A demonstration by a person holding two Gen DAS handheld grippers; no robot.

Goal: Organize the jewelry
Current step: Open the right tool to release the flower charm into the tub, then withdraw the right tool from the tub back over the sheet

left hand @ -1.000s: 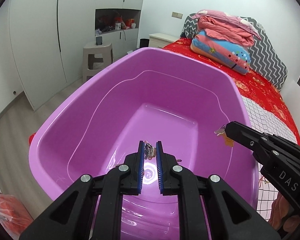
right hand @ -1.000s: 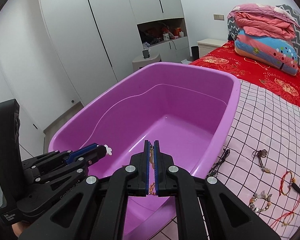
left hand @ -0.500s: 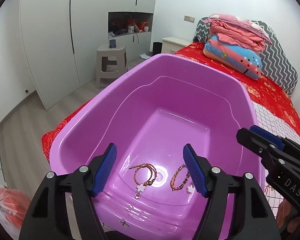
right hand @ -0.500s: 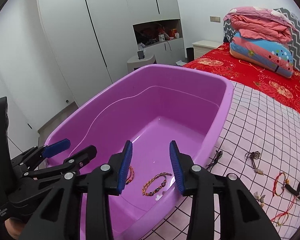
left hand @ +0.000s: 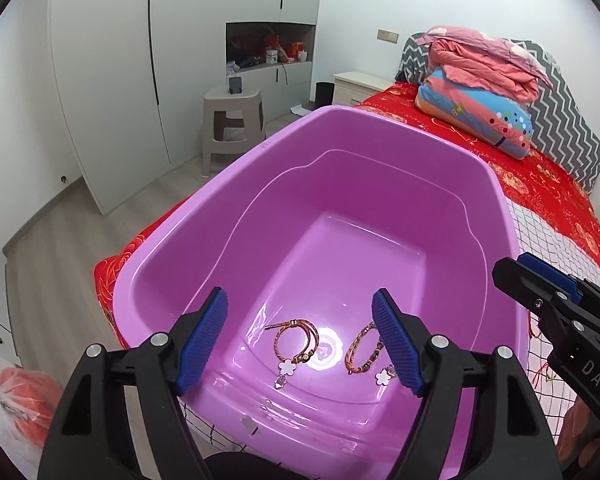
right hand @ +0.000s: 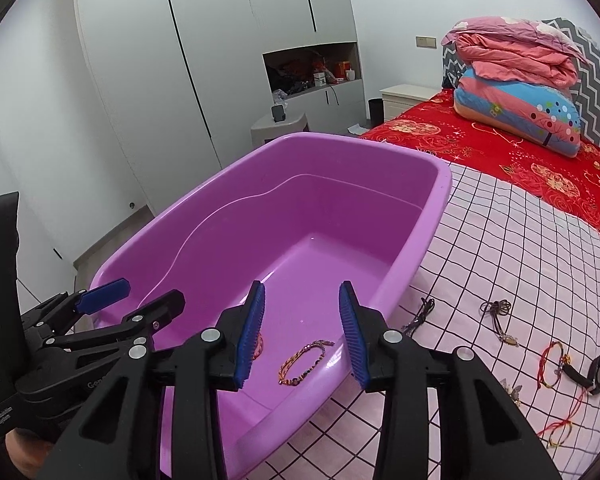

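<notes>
A purple plastic tub [left hand: 380, 152] [right hand: 428, 216] stands on the bed. Two bracelets lie on its floor near the front: a pink-gold one with a white flower charm [left hand: 296, 340] and a beaded one with a flower charm [left hand: 364, 350] [right hand: 304, 360]. My left gripper [left hand: 302, 338] is open and empty above the tub's near end. My right gripper [right hand: 302, 332] is open and empty beside it, over the tub's right front. Several more jewelry pieces lie on the checked sheet: a dark cord necklace [right hand: 498, 312], a red string bracelet [right hand: 554, 364], a black cord [right hand: 420, 314].
Checked pink sheet [right hand: 520, 248] and red bedspread [right hand: 540, 160] right of the tub. Folded quilts [left hand: 480, 92] at the headboard. Grey stool [left hand: 232, 120], white wardrobes [left hand: 112, 60] and a nightstand [left hand: 360, 84] beyond. Orange bag [left hand: 24, 400] on the floor at left.
Both grippers opened and let their bracelets fall into the tub, then drew back and up. The two bracelets now lie on the tub floor.
</notes>
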